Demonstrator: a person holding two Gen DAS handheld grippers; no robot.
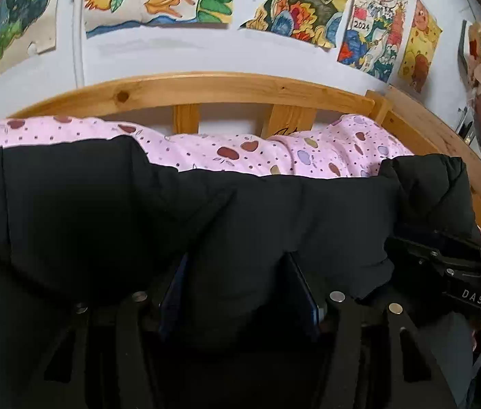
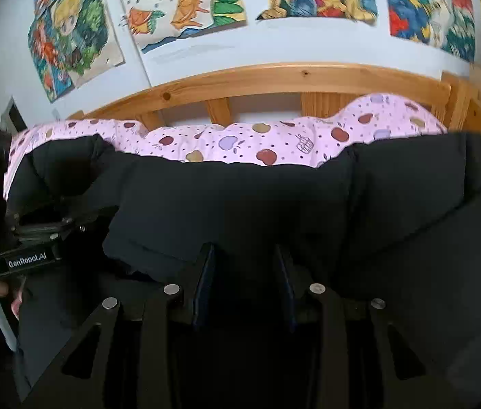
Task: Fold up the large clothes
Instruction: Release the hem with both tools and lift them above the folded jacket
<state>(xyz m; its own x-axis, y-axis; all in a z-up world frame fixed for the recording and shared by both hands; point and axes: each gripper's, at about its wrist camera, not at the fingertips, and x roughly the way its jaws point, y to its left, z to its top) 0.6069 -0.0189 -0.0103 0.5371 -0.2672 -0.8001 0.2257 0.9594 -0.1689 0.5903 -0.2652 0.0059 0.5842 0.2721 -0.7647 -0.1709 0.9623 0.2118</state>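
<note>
Jacket (image 1: 206,211) lying across the pink duvet (image 1: 226,153)
I'm seeing both grippers, left (image 1: 237,272) and right (image 2: 243,266), clamping bunched jacket fabric between their fingers, side by side

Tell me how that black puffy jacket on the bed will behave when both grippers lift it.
The black jacket looks quilted and puffy, so it is probably light for its bulk. It sags in soft folds between the left gripper and right gripper, so expect floppy drooping. Its smooth shell may slide on the pink quilt.

"DAS", "GenRobot.AI" on tools (image 1: 472,298) (image 2: 27,260); "2024" poster (image 1: 363,25)
</note>
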